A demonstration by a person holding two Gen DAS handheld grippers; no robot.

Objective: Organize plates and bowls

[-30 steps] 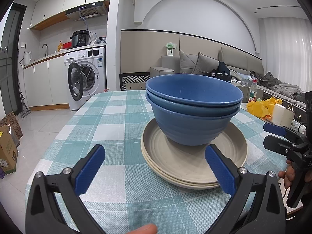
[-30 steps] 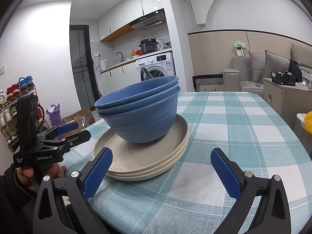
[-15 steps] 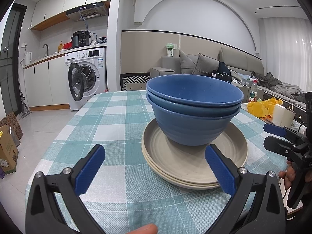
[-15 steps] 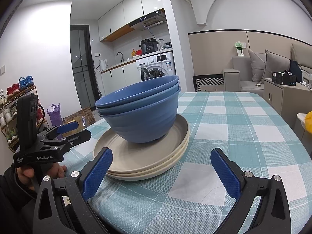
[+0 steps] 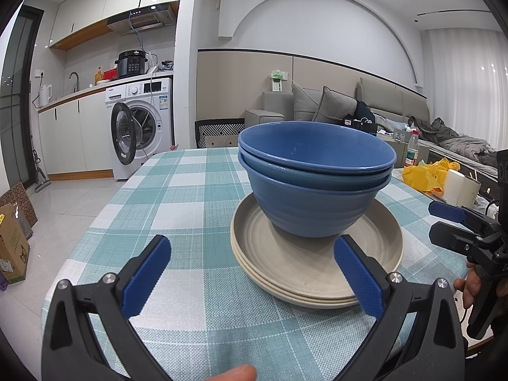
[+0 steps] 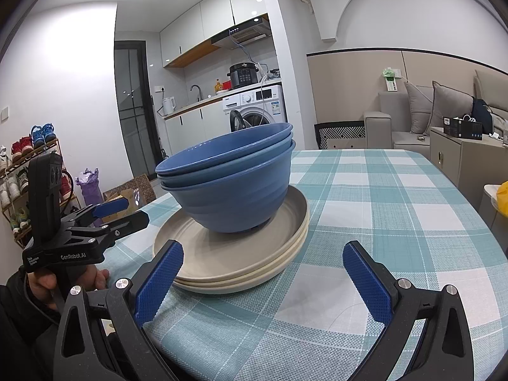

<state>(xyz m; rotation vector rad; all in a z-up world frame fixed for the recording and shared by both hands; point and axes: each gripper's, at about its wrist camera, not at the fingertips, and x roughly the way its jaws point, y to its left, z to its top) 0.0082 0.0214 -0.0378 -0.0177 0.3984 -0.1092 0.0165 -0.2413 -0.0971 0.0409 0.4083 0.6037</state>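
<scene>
Bowls (image 5: 314, 187) on plates (image 5: 314, 266) sit just beyond both open grippers.

Bright ceiling lights, perhaps fisheye-warped edges

Blue bowls (image 5: 314, 187) nested atop beige plates (image 5: 304, 270), checked tablecloth (image 5: 190, 190).

**Only One Brand Could Be Read**

In the right wrist view, white lettering reading "GenRobot.AI" stood on the black body of the left tool (image 6: 122, 214). Beside it sat a smaller two-line white mark, too small to read. Labels on the washing machine (image 5: 143, 127) and on the bottle (image 5: 412, 152) by the sofa were too blurred to make out.
</scene>
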